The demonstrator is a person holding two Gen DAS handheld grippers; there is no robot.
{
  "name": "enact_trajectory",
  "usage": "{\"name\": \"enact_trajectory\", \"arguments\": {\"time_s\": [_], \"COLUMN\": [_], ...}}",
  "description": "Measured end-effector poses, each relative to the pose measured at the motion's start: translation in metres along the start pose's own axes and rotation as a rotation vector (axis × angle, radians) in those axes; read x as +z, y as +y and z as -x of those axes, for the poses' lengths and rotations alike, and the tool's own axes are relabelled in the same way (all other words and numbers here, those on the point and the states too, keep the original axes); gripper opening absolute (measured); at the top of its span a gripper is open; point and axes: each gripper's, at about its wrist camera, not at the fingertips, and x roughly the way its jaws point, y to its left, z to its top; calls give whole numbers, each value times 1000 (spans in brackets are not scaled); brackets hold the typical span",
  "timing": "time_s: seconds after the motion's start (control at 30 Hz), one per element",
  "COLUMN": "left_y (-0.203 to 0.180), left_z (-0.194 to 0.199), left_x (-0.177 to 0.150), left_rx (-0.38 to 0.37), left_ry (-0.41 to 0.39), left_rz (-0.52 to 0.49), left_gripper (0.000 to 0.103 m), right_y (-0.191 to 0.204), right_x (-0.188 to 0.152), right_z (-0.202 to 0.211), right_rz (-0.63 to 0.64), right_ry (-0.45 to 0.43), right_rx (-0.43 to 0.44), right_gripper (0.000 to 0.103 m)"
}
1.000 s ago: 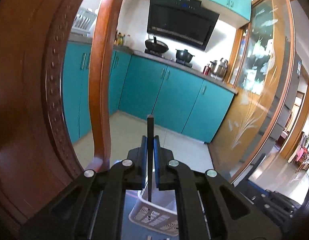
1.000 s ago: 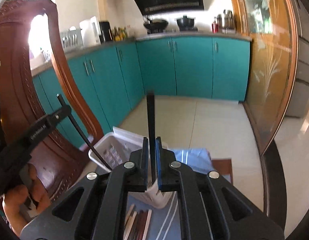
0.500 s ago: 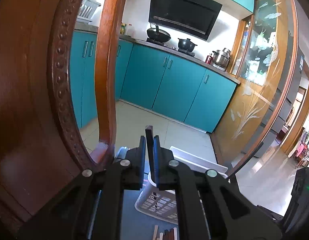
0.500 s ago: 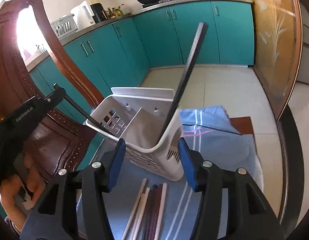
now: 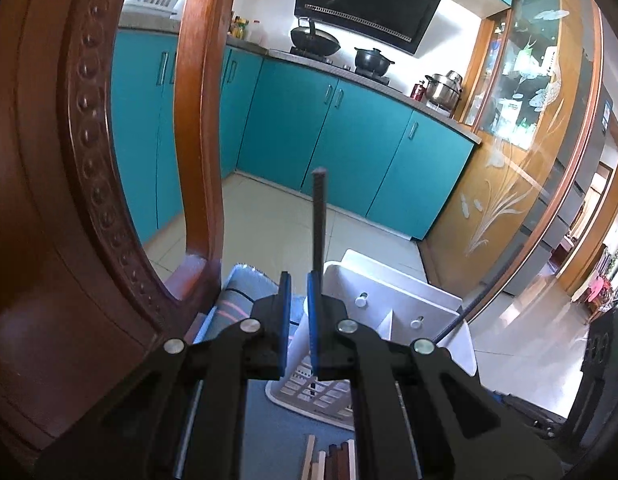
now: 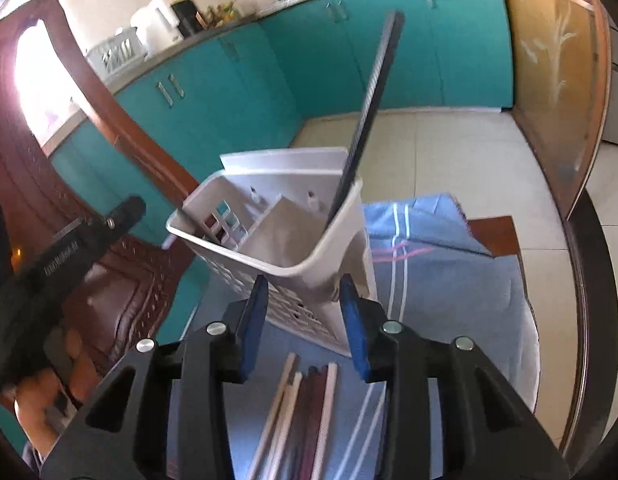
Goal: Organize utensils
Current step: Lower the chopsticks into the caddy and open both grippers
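Note:
A white plastic utensil basket (image 6: 285, 236) stands on a blue striped cloth (image 6: 437, 280); it also shows in the left wrist view (image 5: 393, 316). A black chopstick (image 6: 369, 120) leans in its right corner. Another black chopstick (image 5: 317, 224) stands upright in the basket just beyond my left gripper (image 5: 297, 320), whose jaws are slightly apart and hold nothing. My right gripper (image 6: 305, 320) is open and empty in front of the basket. Several light and dark chopsticks (image 6: 305, 412) lie on the cloth below it. The left gripper (image 6: 69, 248) appears at the left of the right wrist view.
A carved wooden chair back (image 5: 81, 184) stands close on the left. The table edge (image 6: 589, 280) runs along the right. Teal kitchen cabinets (image 5: 349, 132) and a tiled floor (image 6: 449, 148) lie beyond.
My left gripper opened and let go of its chopstick, which now stands in the basket. My right gripper, open since half a second ago, drew back lower; its chopstick stays leaning in the basket.

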Motion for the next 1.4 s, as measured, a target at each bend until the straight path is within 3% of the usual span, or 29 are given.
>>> {"name": "enact_trajectory", "arguments": {"time_s": [0.1,0.27,0.5,0.63,0.73,1.07,1.4], "left_y": [2,6,6,5,5,-1,-10], "left_z": [3,4,-10,-12,-14,-36,-44], "left_x": [1,2,-4,-3,-2,-7,-16], "left_rx": [-1,1,17,7,6,22,7], "left_ry": [-11,-24,12,9,8,97,151], "left_rz": [5,18,7,0,-2,-25,-66], "left_gripper": [8,20,21,33,36,36,36], "right_y": [1,14,19,19,18,1,-9], "right_x": [-7,-20,-26,-30,-35,-40,-39], "right_z": [2,2,-6,-14,-20,-32,-35], "right_rz": [45,159,236,259,277,281,265], "right_ry": [8,-33,-40,-19,-12,28,40], "right_rx": [-11,-100,-110,-116,-142,-234,-247], "right_gripper": [42,45,45,49,53,53,53]}}
